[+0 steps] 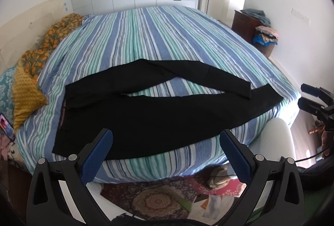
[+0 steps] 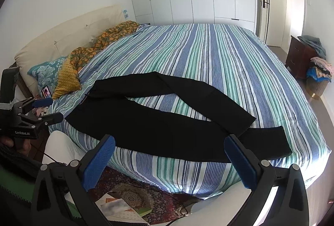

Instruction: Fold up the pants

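A striped bed [image 2: 219, 55] fills a bright bedroom, and black pants [image 2: 158, 123] lie spread along its near edge, waistband toward the pillows [image 2: 66, 78], legs running toward the foot and parted in a narrow V. The far leg's hem overlaps the near leg close to its end. The near leg [image 1: 187, 113] rests right at the mattress edge; any tug toward the floor could drag the pants off onto the rug [image 1: 154, 203] and the papers there. The overlapped hems are a second risk: a pinch at that spot could catch both layers and twist the fold. Black cloth hides seams and creases, so a misjudged centre line would leave the legs uneven. The left gripper [image 1: 166, 143] hovers above the near edge by the waist, spread wide and holding nothing. The right gripper [image 2: 170, 147] hangs over the near leg toward the hems, likewise spread and empty. A cable [image 1: 221, 175] on the floor could snag a foot.
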Available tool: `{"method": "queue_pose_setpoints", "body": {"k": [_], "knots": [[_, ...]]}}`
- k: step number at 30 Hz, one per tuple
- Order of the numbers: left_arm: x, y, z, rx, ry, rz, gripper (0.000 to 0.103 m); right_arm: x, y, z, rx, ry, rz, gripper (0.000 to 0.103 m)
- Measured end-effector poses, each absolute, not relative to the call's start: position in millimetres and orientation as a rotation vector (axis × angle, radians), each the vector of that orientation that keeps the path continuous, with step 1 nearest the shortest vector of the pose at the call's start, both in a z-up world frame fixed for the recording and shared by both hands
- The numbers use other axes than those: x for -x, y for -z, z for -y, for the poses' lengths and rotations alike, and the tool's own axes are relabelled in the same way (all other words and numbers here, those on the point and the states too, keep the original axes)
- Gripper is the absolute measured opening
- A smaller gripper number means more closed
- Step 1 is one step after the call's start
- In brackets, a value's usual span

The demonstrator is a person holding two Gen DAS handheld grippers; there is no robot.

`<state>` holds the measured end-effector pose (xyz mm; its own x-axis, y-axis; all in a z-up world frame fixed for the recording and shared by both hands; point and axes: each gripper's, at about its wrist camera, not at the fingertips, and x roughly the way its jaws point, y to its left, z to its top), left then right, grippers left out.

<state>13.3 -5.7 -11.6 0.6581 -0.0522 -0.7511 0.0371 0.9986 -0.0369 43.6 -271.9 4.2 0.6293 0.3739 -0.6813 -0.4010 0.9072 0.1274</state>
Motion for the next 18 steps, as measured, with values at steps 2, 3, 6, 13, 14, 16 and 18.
{"method": "queue_pose_setpoints", "body": {"k": [2,3,6,13,14,16,18], "knots": [[-14,10,4,0.035,0.058,-0.844,0.102,-45,-4,275,0.023,-0.435,-0.781,0.103],[-14,9,4,0.04,0.059,-0.839,0.102,-45,-4,276,0.02,-0.43,-0.786,0.103],[-13,6,4,0.04,0.054,-0.818,0.102,-47,-5,279,0.011,-0.418,-0.804,0.103],[-16,11,0,0.092,0.072,-0.828,0.102,-48,-4,285,-0.058,-0.423,-0.839,0.103],[-16,12,-1,0.102,0.073,-0.828,0.102,-47,-3,285,-0.062,-0.422,-0.843,0.103],[-16,13,-2,0.118,0.073,-0.826,0.102,-48,-2,286,-0.064,-0.42,-0.847,0.103],[-15,13,-3,0.122,0.069,-0.823,0.102,-47,-1,284,-0.063,-0.42,-0.851,0.103]]}}
